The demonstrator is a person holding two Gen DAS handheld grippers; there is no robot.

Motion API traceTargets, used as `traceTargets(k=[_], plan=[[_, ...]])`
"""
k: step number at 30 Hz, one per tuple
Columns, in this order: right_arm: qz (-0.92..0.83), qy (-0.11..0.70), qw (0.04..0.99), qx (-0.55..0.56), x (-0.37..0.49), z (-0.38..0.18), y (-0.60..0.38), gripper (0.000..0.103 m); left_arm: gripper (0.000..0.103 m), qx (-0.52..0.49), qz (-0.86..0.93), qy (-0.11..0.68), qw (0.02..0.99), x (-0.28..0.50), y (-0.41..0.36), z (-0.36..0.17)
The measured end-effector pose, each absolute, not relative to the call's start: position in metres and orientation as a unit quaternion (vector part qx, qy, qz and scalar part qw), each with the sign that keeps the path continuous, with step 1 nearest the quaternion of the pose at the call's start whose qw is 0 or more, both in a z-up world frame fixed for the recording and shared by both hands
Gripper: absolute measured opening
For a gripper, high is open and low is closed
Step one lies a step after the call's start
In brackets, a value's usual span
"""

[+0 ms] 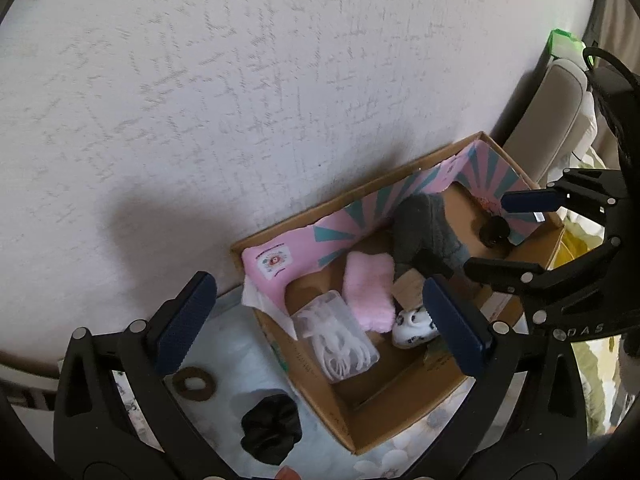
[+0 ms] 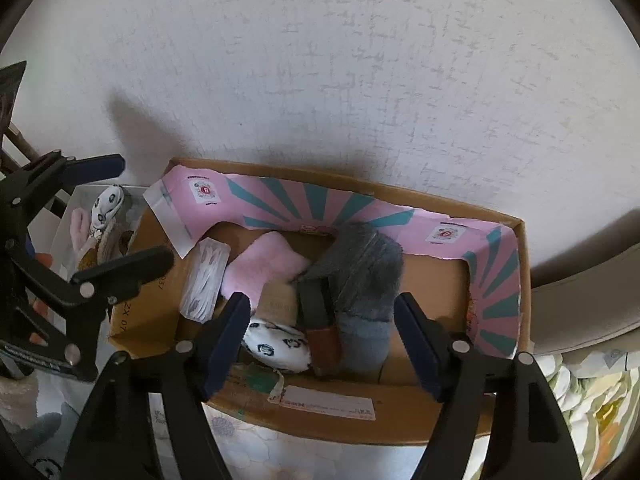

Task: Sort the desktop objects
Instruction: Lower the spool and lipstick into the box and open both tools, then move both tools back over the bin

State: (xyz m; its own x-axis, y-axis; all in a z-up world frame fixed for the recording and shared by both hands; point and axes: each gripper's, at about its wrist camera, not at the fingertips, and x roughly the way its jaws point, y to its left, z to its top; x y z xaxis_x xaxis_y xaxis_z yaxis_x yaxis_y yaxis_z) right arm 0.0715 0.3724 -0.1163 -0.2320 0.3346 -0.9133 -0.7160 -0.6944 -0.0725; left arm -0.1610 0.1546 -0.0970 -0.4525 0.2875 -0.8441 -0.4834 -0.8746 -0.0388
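A cardboard box (image 1: 400, 412) (image 2: 384, 424) with a pink and teal liner stands against the wall. In it lie a grey fluffy sock (image 1: 420, 228) (image 2: 360, 264), a pink fluffy piece (image 1: 368, 292) (image 2: 264, 264), a clear plastic case (image 1: 336, 340) (image 2: 204, 280) and a white patterned pouch (image 1: 412, 326) (image 2: 276, 348). My left gripper (image 1: 320, 324) (image 2: 116, 218) hangs open over the box's left end, touching nothing. Above the grey sock and a black and brown clip (image 2: 320, 320), my right gripper (image 2: 324, 346) (image 1: 516, 236) is open and holds nothing.
A brown ring (image 1: 194, 380) and a black scrunchie (image 1: 272, 432) lie on the floral cloth left of the box. A white tray (image 2: 66, 224) with small soft items sits at the box's left end. A beige cushion (image 1: 552, 120) is to the right.
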Motion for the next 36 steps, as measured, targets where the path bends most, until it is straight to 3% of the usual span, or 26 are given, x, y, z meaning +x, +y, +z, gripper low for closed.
traceTargets(k=[19, 36], plan=[[0.805, 0.154, 0.343, -0.459, 0.060, -0.061, 0.317, 0.070, 0.103, -0.427, 0.878, 0.092, 0.195, -0.114, 0.088, -0.043], [0.836, 0.138, 0.308, -0.434, 0.030, -0.055, 0.267, 0.070, 0.103, -0.415, 0.901, 0.023, 0.123, -0.083, -0.026, -0.031]])
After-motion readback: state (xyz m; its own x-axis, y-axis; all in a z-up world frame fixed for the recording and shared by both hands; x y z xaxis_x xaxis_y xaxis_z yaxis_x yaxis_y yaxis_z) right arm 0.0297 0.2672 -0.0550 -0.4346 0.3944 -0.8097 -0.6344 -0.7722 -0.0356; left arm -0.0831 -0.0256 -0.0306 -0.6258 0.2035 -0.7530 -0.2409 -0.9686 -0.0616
